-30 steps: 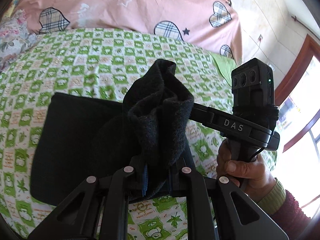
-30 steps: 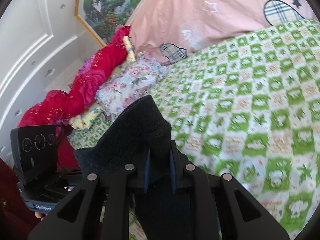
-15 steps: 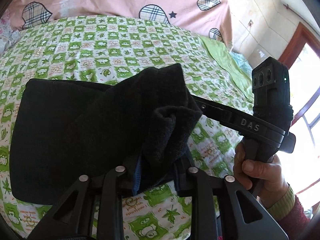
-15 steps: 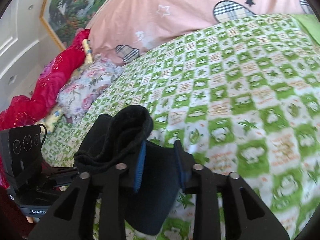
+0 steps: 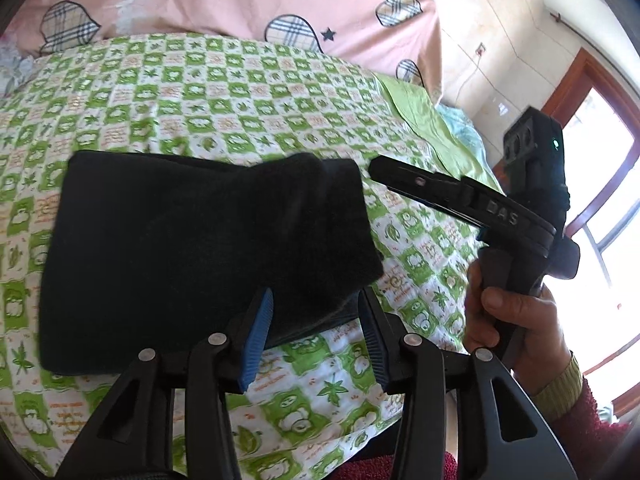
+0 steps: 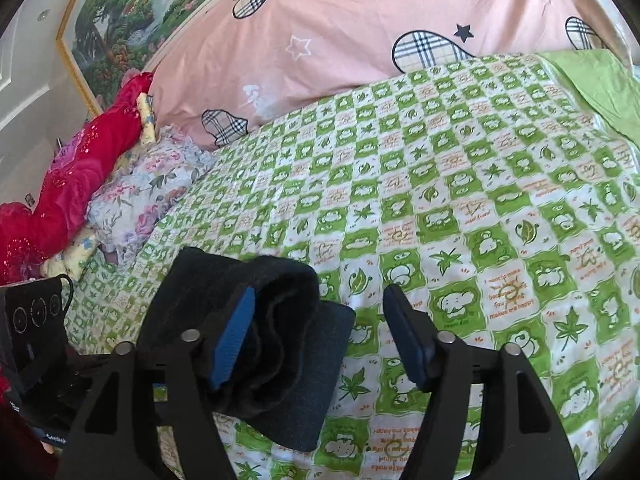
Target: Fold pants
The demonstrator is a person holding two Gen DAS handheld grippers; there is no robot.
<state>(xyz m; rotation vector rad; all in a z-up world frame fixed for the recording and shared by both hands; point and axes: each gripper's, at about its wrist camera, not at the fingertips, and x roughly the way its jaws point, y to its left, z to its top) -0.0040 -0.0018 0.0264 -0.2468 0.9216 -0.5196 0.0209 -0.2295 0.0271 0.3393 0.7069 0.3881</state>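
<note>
The black pants (image 5: 192,248) lie folded in a thick rectangle on the green and white checked bedspread (image 5: 240,92). My left gripper (image 5: 316,312) is open, its blue-padded fingers on either side of the near edge of the pants. My right gripper (image 6: 324,320) is open too; the bunched end of the pants (image 6: 280,344) lies between its fingers against the left pad. The right gripper also shows in the left wrist view (image 5: 460,196), just right of the fold.
A pink quilt with plaid hearts (image 6: 360,32) lies along the head of the bed. A floral pillow (image 6: 144,188) and red bedding (image 6: 72,176) are piled at the left. A window (image 5: 600,184) is at the right, beyond the bed's edge.
Both grippers lowered the lifted pants end onto the lower layer and opened, letting go of the cloth. The fold now lies flat.
</note>
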